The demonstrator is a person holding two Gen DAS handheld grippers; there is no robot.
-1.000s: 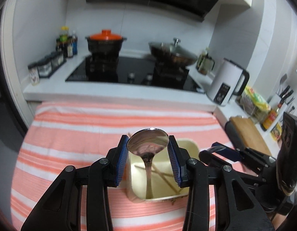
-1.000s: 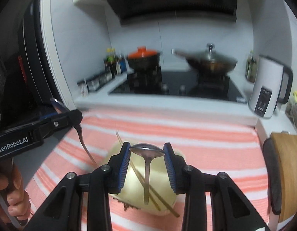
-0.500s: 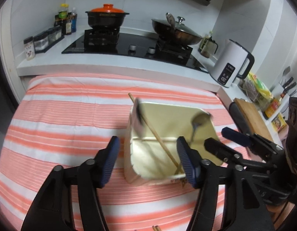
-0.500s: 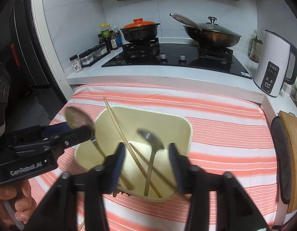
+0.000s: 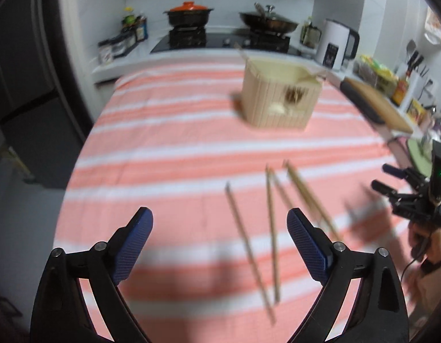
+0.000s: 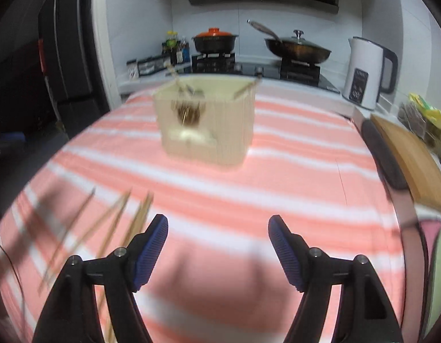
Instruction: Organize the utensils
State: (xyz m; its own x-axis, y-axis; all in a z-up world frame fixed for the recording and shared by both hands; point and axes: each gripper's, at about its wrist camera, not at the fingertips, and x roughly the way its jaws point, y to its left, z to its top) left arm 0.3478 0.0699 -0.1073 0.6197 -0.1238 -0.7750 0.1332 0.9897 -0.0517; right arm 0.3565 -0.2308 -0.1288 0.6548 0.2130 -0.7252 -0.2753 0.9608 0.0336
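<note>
A beige ribbed bin [image 5: 280,97] [image 6: 206,123] stands on the orange-and-white striped cloth [image 5: 163,143], with blurred utensil ends poking over its rim. Several wooden chopsticks [image 5: 271,228] [image 6: 114,223] lie loose on the cloth near the front. My left gripper [image 5: 219,223] hangs over the cloth just left of them, its jaws opening wide and gripping nothing. My right gripper [image 6: 217,228] [image 5: 391,183] is to the right of the chopsticks, its jaws opening too, with only bare cloth between them. A hand [image 5: 426,245] holds the right gripper.
Behind the cloth is a stove with an orange-lidded pot [image 6: 214,38] and a lidded wok [image 6: 297,47]. A white kettle [image 6: 363,74] stands at the back right. A wooden cutting board [image 6: 406,157] lies along the right edge. Jars and bottles [image 5: 120,43] sit at the back left.
Both grippers were shut on spoons above the bin, then let them drop in. Both have since pulled back and down toward the loose chopsticks, with jaws spread wider.
</note>
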